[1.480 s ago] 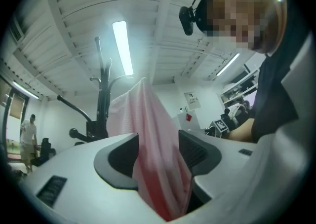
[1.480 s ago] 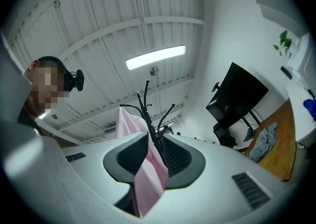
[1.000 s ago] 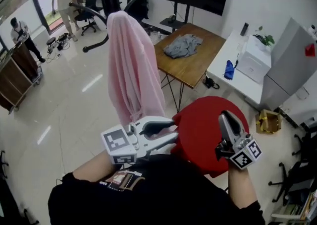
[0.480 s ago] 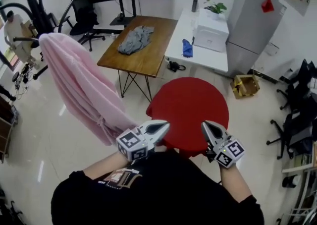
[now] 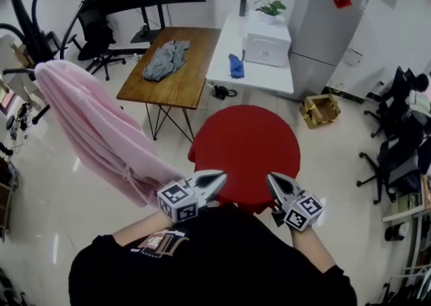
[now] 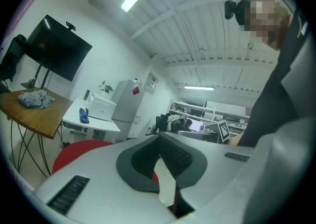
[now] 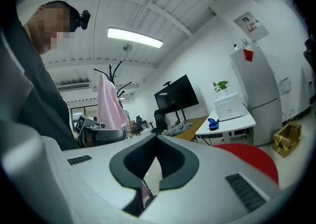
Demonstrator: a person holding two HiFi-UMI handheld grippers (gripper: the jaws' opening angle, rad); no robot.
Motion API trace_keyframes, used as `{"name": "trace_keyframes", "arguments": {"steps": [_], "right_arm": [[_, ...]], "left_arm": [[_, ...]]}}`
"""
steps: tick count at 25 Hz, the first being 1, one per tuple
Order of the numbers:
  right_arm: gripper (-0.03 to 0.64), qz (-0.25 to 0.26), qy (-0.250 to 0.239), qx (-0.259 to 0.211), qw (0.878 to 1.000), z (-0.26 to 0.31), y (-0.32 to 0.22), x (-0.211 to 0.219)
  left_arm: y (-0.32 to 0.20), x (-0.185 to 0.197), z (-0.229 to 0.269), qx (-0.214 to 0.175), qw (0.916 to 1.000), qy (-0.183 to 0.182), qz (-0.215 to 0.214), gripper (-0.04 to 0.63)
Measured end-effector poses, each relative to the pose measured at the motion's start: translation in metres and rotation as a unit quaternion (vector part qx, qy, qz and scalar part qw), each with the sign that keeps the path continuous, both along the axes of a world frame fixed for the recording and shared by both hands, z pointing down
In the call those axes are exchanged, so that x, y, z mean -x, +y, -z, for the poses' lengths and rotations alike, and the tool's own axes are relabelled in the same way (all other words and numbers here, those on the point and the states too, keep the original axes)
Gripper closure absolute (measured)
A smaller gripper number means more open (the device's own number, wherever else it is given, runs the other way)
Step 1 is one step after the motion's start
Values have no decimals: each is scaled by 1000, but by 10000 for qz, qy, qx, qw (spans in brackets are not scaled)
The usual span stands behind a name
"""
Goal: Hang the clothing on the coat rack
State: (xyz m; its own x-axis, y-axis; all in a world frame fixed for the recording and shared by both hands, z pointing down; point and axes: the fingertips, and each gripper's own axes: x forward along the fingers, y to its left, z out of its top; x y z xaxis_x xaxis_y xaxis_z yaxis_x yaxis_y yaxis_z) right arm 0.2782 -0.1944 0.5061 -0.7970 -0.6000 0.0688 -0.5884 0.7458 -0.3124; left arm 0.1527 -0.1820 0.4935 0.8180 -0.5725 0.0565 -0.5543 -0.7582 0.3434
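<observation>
Pink garment (image 5: 94,129) draped over coat rack (image 5: 20,11) arm, hanging free | left tongs (image 5: 215,178), right tongs (image 5: 273,180) both closed, empty, held at body: release looks done | grey garment (image 5: 165,58) on tabletop (image 5: 185,89), likely next.

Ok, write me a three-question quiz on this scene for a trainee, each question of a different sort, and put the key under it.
1. True or false: the pink garment hangs from the coat rack.
2. What lies on the wooden table? A. a grey garment. B. a yellow box. C. a potted plant.
3. Complete the sentence: the left gripper and the right gripper both have their jaws ____, with nothing between them.

Key: 1. True. 2. A. 3. shut.
</observation>
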Motion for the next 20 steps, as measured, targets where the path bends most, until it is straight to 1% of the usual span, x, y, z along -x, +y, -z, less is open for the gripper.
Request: {"name": "trace_keyframes", "arguments": {"steps": [7, 16, 20], "right_arm": [[617, 68, 40, -70, 9999, 6, -2, 3], [617, 144, 107, -153, 9997, 9, -2, 7], [617, 145, 100, -144, 9997, 10, 1, 7]], "left_arm": [[2, -5, 5, -118, 9998, -101, -127, 595], [2, -1, 6, -181, 9996, -136, -143, 595], [3, 0, 9, -206, 9995, -204, -128, 595]]}}
